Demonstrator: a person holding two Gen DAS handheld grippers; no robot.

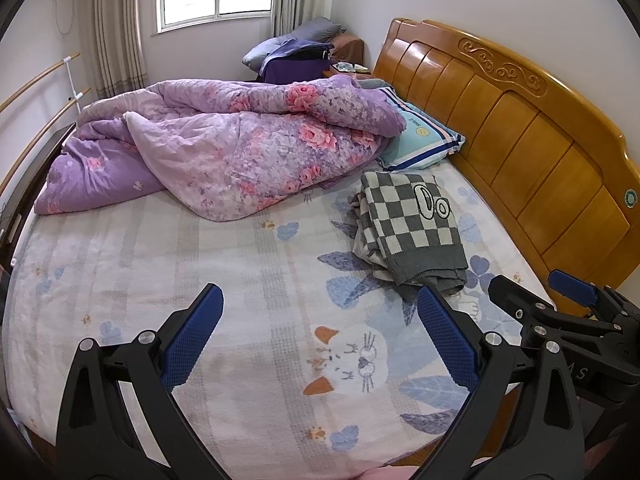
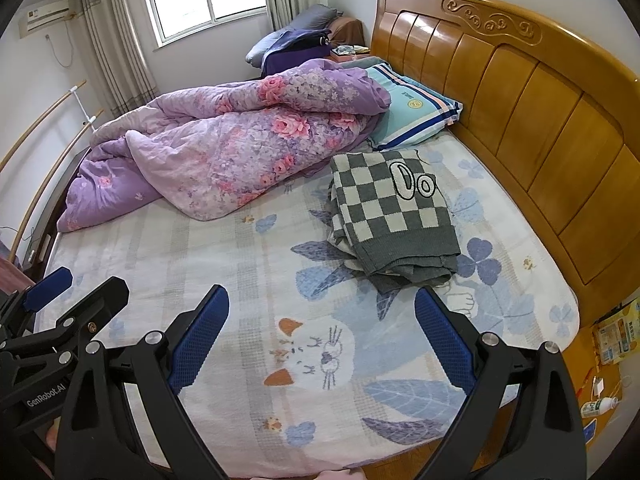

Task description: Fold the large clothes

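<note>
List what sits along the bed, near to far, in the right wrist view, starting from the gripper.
Open right gripper → cat print on the bedsheet → folded grey-and-white checkered knit sweater → teal striped pillow → dark blue-grey bedding pile by the window.

Grey-and-white checked sweater lies folded on the bed near the headboard
</note>
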